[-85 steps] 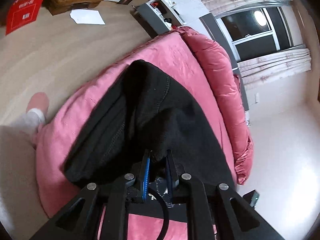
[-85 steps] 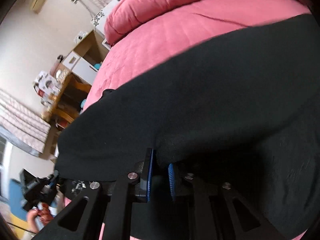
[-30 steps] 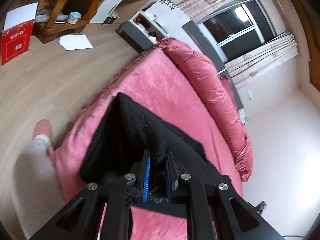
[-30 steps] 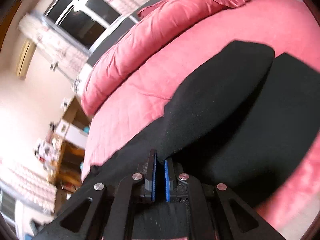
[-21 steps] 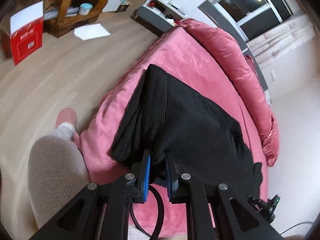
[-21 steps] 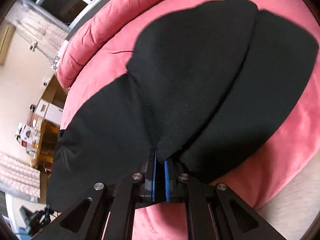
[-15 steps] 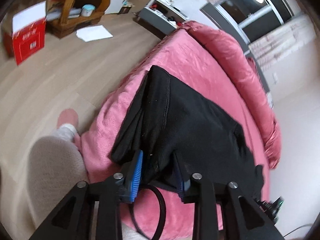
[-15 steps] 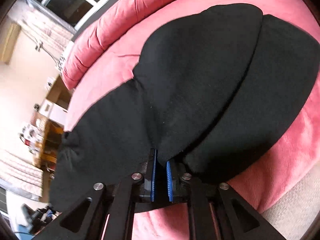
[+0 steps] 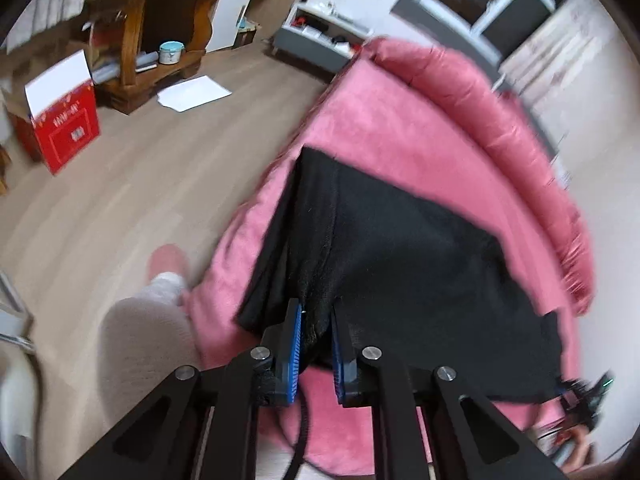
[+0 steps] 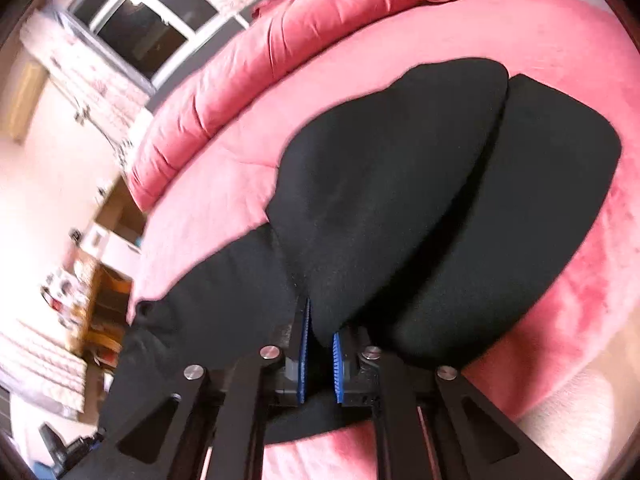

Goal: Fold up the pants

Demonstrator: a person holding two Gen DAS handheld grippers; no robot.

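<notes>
Black fabric: the pants (image 9: 400, 248) lie spread on the pink bed (image 9: 400, 128), filling the centre of my left view and running toward the lower right of the frame
Pants in my right view: the pants (image 10: 400, 200) fill the middle, with two rounded layers side by side in the upper right, the left one overlapping the right along a dark seam-like line
Left gripper: my left gripper (image 9: 316, 340) sits at the bottom centre of its frame, blue pads a little apart, with a bunched edge of the pants between them; I cannot tell whether the pads press the cloth
Right gripper: my right gripper (image 10: 319, 350) is at the bottom centre of its frame, blue pads slightly parted with a fold of the pants between them; again I cannot tell if it grips or only brackets the cloth
Bed: a puffy pink duvet (image 10: 240, 92) is heaped along the far side, upper middle of my right view
Floor: a red box (image 9: 68, 128) stands at the left edge of my left view, with a white paper (image 9: 194, 93) near a wooden shelf (image 9: 156, 28) in the upper left
Person: a leg in a light trouser (image 9: 140, 340) and a pink slipper (image 9: 168, 260) are at the lower left, beside the bed edge
</notes>
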